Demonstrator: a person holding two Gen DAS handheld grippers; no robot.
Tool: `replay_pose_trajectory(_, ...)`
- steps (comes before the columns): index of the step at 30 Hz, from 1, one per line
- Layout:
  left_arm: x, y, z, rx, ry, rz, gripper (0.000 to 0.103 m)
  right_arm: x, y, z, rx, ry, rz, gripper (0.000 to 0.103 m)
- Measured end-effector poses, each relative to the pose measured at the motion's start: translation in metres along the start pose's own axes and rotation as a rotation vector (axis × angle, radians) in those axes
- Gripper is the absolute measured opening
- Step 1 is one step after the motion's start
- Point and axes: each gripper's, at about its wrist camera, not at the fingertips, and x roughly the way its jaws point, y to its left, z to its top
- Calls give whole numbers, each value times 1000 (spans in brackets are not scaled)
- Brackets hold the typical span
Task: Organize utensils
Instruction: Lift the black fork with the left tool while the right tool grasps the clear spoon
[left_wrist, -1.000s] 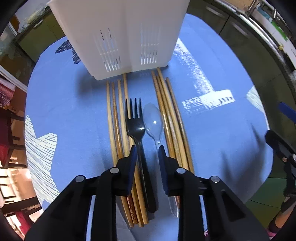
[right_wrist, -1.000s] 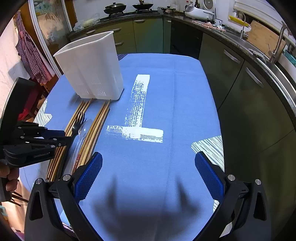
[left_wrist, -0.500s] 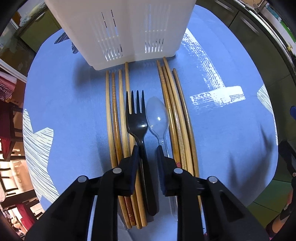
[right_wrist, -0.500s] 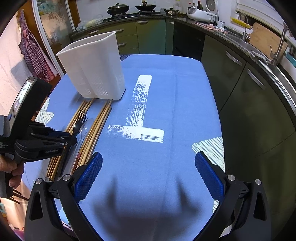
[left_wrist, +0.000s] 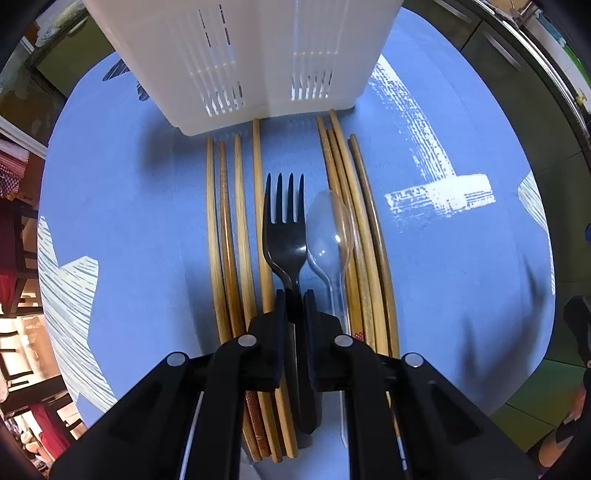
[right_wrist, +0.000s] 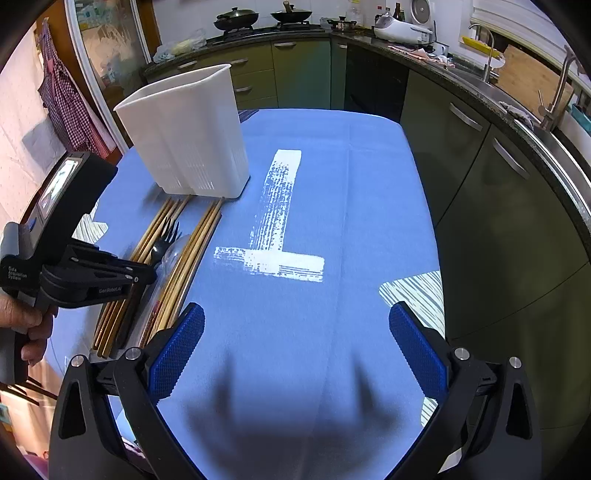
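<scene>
Below the white slotted utensil holder (left_wrist: 258, 55), on the blue cloth (left_wrist: 461, 258) covering the counter: a neat row of utensils, all lengthwise toward the holder. Nearest the holder's base, tips of the wooden chopsticks, four in the left bunch (left_wrist: 236, 236) and four in the right bunch (left_wrist: 365, 236). Between the bunches, well short of the holder, a black plastic fork (left_wrist: 284, 236) with tines toward the holder, and just to its right a clear plastic spoon (left_wrist: 328, 236), bowl up, touching or nearly touching the fork's head.

Left gripper (left_wrist: 294, 306) straight over the fork, pointing down; fingers (left_wrist: 277, 314) just now closing, drawn in to a narrow slot and pinched on the fork's black handle just behind its neck. Fork lying flat among the chopsticks. Spoon handle just outside the right finger, not in the grip.

From the right wrist view, holder (right_wrist: 192, 133) upright at the far left of the cloth, left gripper (right_wrist: 142, 275) below it with a hand (right_wrist: 26, 325) on its grip. Right gripper (right_wrist: 295, 350) well to the right of the holder, over bare cloth near the white printed mark (right_wrist: 273, 236); blue-padded fingers (right_wrist: 177, 350) spread wide, holding nothing.
</scene>
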Motion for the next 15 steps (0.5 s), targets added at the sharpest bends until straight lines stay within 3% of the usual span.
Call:
replay_pose_trajectory(7, -7, 1, 2, 12, -40, -17, 9, 3, 3, -1, -3, 18, -1, 99)
replay_pose_trajectory(12, -35, 13, -1, -2, -135, -93, 9, 6, 8, 6, 14, 62, 23, 99)
replay_pose_trajectory(15, -50, 25, -3, -5, -199, -109, 9, 10, 31, 16, -15, 104, 48, 96)
